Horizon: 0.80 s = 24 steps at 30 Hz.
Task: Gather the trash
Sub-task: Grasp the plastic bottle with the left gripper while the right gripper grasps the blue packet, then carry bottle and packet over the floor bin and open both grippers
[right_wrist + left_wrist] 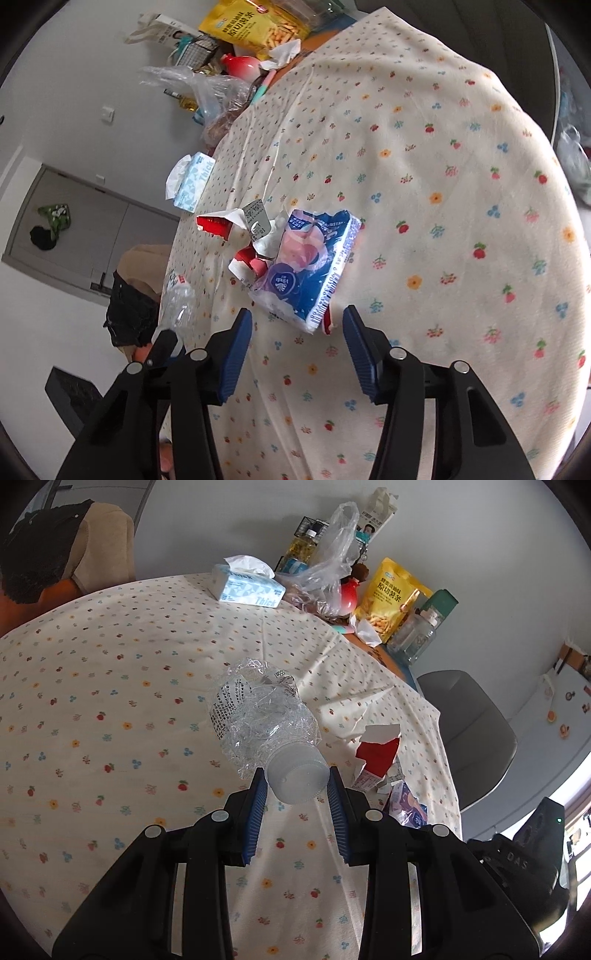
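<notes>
While our left gripper (pixel 297 788) clamps the crushed bottle's cap (pixel 297 775), right gripper (pixel 297 332), jaws wide, hovers nr the blue tissue wrapper (pixel 306 266); next: straddle & close.

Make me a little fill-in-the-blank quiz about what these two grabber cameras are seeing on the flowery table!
1. The left gripper is closed on the white ____ of the crushed plastic bottle.
2. The right gripper is ____, with the blue tissue wrapper lying just ahead of it.
3. The torn carton scraps beside that wrapper are white and ____.
4. The tissue box near the far clutter has the word ____ printed on it.

Missing words: cap; open; red; Thick
</notes>
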Available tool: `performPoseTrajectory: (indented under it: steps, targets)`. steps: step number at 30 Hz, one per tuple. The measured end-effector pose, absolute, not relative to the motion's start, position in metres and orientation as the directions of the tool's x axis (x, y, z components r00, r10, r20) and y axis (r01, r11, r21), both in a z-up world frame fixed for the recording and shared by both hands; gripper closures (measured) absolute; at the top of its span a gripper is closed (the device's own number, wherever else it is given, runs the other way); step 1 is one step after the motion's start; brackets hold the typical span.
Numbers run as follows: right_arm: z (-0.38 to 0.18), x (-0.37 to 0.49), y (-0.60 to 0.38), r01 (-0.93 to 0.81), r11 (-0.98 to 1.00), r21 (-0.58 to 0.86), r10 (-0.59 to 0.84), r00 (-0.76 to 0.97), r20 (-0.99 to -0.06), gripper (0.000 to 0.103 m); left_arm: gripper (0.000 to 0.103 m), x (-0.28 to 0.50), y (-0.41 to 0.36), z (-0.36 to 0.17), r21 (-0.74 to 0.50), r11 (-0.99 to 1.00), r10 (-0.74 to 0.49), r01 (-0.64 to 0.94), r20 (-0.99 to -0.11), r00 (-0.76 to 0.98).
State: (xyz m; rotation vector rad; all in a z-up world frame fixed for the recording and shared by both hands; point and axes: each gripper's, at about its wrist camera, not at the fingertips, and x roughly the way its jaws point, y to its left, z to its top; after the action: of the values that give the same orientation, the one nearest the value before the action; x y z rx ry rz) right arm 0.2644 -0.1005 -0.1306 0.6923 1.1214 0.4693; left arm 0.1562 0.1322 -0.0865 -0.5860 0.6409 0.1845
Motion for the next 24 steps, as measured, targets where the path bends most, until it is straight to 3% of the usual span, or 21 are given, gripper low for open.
performPoseTrajectory:
  steps: [4, 9, 24]
  targets:
    - [-0.134, 0.268, -0.098, 0.041, 0.701, 0.712, 0.645, 0.389, -0.658, 0.067, 0.070, 0.152, 0.136, -0.084, -0.462, 0.820, -0.012, -0.337, -0.603, 0.797]
    - [-0.141, 0.271, -0.101, 0.090, 0.696, 0.713, 0.632, 0.395, -0.667, 0.091, 0.070, 0.149, 0.135, -0.083, -0.460, 0.824, -0.014, -0.331, -0.600, 0.800]
    - [-0.108, 0.245, -0.154, 0.001, 0.706, 0.708, 0.620, 0.482, -0.619, 0.093, 0.070, 0.155, 0.082, -0.054, -0.427, 0.875, -0.067, -0.227, -0.571, 0.818]
